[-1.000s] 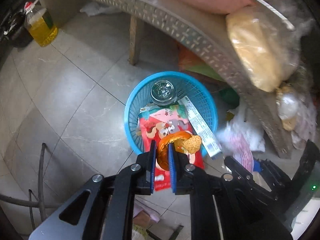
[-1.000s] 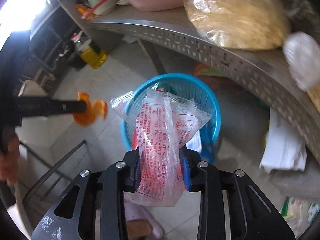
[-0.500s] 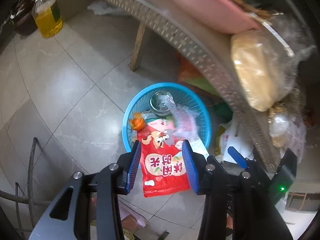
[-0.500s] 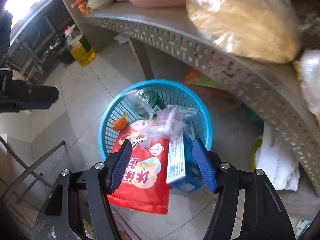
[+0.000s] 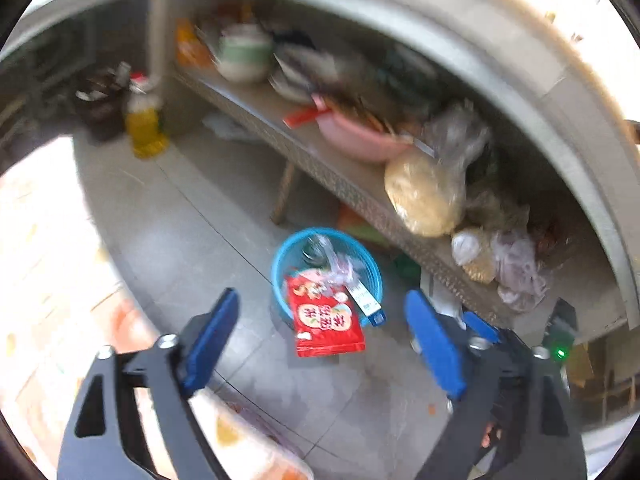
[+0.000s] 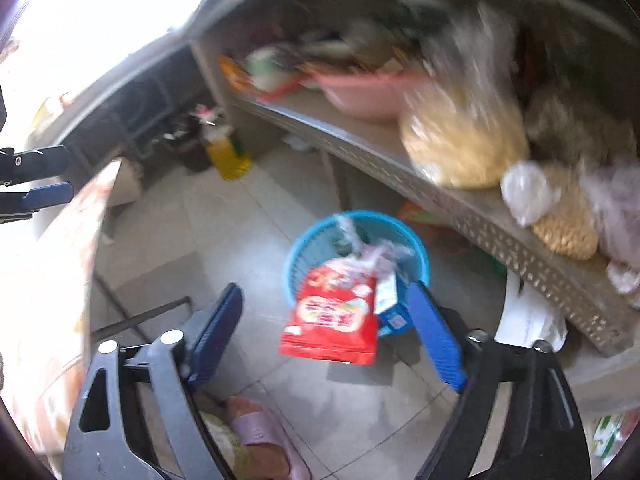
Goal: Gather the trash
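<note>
A blue basket (image 5: 280,268) (image 6: 294,256) stands on the tiled floor under a shelf. It holds a red snack bag (image 5: 324,320) (image 6: 332,316) that hangs over its rim. A crumpled clear wrapper (image 5: 340,270) (image 6: 380,254), a white-and-blue carton (image 5: 366,300) (image 6: 390,300) and a glass jar (image 5: 314,250) lie in it too. My left gripper (image 5: 320,300) hovers high above the basket, its jaws opening wide with nothing between them. My right gripper (image 6: 325,292) also hangs well above it, jaws opening and empty.
A perforated metal shelf (image 5: 340,184) carries a pink basin (image 5: 360,140) and a bag of yellowish grain (image 5: 424,196). An oil bottle (image 5: 144,128) stands on the floor at the back left. A foot in a pink slipper (image 6: 264,436) is below my right gripper. A patterned cloth (image 5: 40,280) fills the left.
The left gripper let go of the orange scrap and the right let go of the clear wrapper; both fell into the basket. Both grippers opened wide and rose away from it.
</note>
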`<state>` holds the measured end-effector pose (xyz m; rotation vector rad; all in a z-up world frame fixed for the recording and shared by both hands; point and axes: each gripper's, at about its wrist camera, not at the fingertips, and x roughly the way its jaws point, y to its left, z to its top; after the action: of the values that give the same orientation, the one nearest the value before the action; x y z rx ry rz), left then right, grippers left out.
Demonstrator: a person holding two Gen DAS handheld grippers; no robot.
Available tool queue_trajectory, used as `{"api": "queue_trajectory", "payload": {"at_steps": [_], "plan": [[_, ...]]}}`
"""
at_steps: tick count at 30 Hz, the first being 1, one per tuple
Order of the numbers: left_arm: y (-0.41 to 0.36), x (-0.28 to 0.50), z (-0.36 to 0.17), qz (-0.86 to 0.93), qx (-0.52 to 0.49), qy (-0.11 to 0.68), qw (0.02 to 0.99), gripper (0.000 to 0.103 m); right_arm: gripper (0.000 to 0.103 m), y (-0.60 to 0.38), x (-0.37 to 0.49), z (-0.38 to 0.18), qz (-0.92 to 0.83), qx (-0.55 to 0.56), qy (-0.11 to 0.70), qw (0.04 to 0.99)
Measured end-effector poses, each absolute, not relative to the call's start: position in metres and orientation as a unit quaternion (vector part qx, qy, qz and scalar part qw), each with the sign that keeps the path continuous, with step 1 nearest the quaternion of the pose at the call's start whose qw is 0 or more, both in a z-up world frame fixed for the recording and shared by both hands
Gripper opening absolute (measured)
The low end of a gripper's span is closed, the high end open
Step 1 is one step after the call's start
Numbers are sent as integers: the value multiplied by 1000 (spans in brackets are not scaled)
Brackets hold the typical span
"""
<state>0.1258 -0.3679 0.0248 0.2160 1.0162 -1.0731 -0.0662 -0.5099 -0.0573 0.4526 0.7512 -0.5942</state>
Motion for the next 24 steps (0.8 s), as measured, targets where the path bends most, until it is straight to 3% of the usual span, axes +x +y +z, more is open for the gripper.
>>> {"api": "queue_trajectory", "payload": {"at_steps": [2, 11, 24], "plan": [[-333, 112, 38, -463, 78, 440, 765, 96, 95, -485, -68, -35, -268, 190, 342, 880], [-209, 44, 50, -329, 26, 360, 873, 97, 95, -396, -73, 18, -227, 118, 304, 918], [-146, 1, 66, -179, 58, 290, 938, 97, 95, -334, -90, 37, -234, 88, 284, 926]]}}
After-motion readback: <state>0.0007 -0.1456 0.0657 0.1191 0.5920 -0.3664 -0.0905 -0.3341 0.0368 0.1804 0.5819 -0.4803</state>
